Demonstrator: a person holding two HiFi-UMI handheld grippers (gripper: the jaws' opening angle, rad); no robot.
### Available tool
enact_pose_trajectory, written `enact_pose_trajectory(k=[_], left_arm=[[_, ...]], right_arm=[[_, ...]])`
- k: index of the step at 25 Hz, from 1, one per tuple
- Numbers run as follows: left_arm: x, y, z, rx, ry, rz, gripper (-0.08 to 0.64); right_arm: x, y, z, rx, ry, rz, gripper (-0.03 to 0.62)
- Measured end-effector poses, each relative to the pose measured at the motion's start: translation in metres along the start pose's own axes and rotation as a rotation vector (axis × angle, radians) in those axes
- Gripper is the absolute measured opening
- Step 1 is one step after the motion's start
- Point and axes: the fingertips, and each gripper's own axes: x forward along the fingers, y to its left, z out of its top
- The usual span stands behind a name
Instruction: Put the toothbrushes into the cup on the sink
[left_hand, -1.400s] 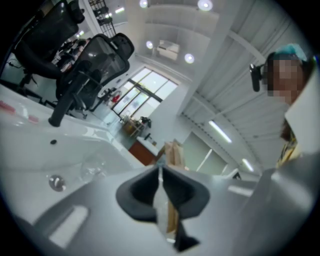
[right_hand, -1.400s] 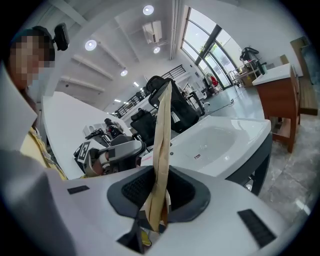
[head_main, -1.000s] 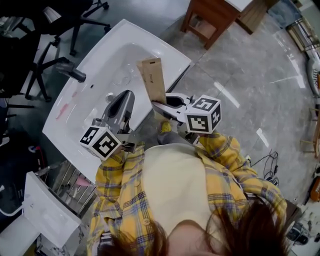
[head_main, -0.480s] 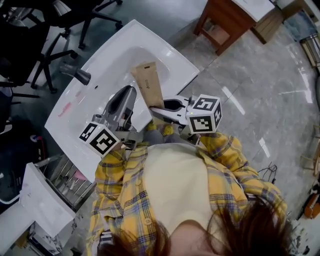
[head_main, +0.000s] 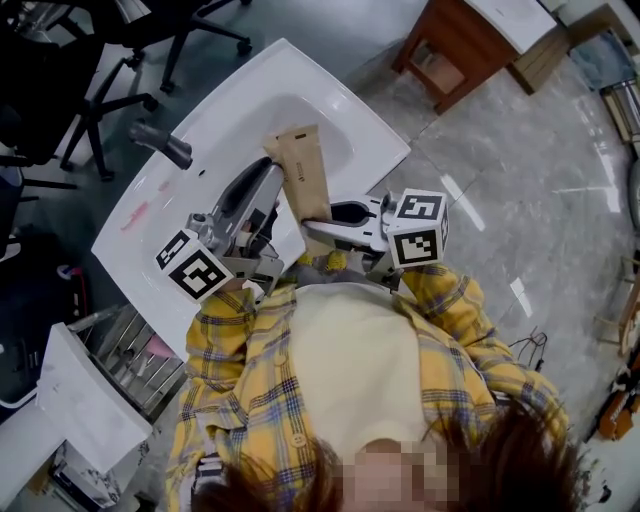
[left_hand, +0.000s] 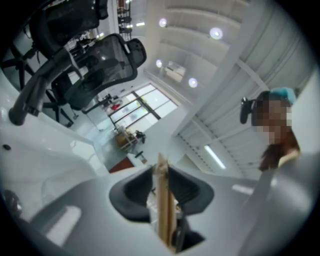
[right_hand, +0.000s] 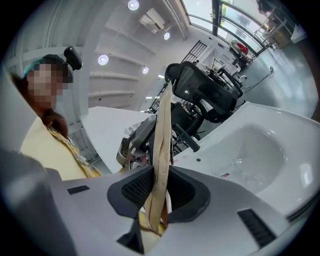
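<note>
1. Right gripper (right_hand: 159, 184): fingers clamp the brown card pack (right_hand: 162, 125), which rises upright past their tips.
2. Left gripper (left_hand: 161, 186): fingers have just been opening and stand narrowly apart, with the pack's edge between them (barely clear).
3. Beyond the right fingers, the clear cup (right_hand: 236, 167) is in the sink (right_hand: 285, 125).

Bright, even indoor light from round ceiling lamps (left_hand: 216, 33) fills every view, the white sink (head_main: 362, 128) looks nearly washed out, glare streaks the polished floor (head_main: 520, 200), and both gripper views bulge fisheye-fashion, with black vignetted corners and a soft, unfocused near foreground.
</note>
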Motion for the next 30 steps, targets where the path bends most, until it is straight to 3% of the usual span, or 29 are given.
enact_pose_trajectory(k=[9, 24, 30], left_arm=[[0.0, -0.001, 0.009, -0.079, 0.019, -0.116, 0.076], [-0.004, -0.002, 0.014, -0.048, -0.008, -0.116, 0.066], [-0.005, -0.001, 0.016, -0.054, -0.028, -0.079, 0.064]], right_arm=[[0.017, 0.01, 0.003, 0.032, 0.008, 0.078, 0.078], [0.02, 0.01, 0.005, 0.03, 0.006, 0.08, 0.078], [0.016, 0.007, 0.008, 0.057, -0.032, 0.072, 0.078]])
